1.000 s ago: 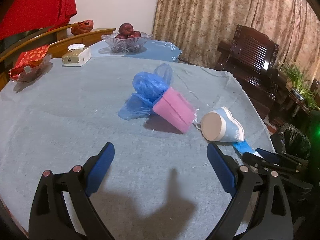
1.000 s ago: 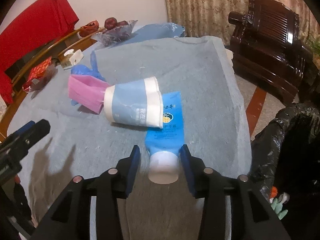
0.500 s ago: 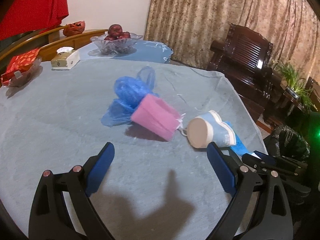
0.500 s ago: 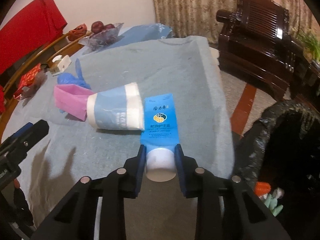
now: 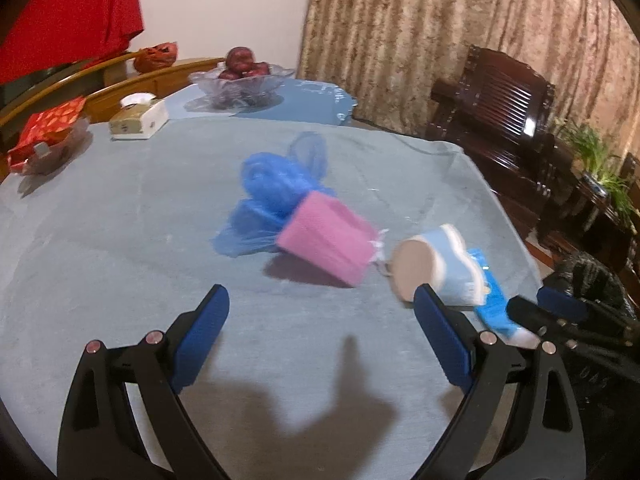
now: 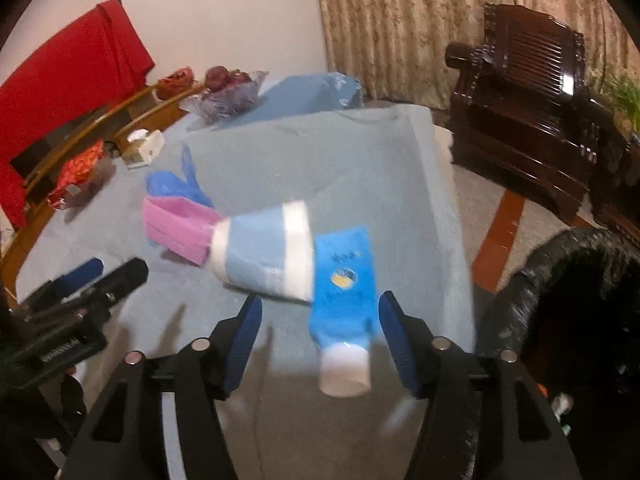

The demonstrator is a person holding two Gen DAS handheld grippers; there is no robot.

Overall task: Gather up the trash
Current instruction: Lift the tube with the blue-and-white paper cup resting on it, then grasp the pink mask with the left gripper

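Right wrist view shows you one table (image 6: pixel 340 160) under a grey-blue cloth, with one black trash bag (image 6: pixel 560 300) open just off its right edge. On the cloth lie one pink box (image 6: pixel 172 232), one blue crumpled bag (image 6: pixel 176 184) behind it, one paper cup (image 6: pixel 264 256) on its side and one blue tube (image 6: pixel 344 292). Your right gripper (image 6: pixel 320 344) has just opened; the tube lies between its spread fingers, neither pad touching. Your left gripper (image 5: pixel 320 344) is released too, spread wide over bare cloth near the box.
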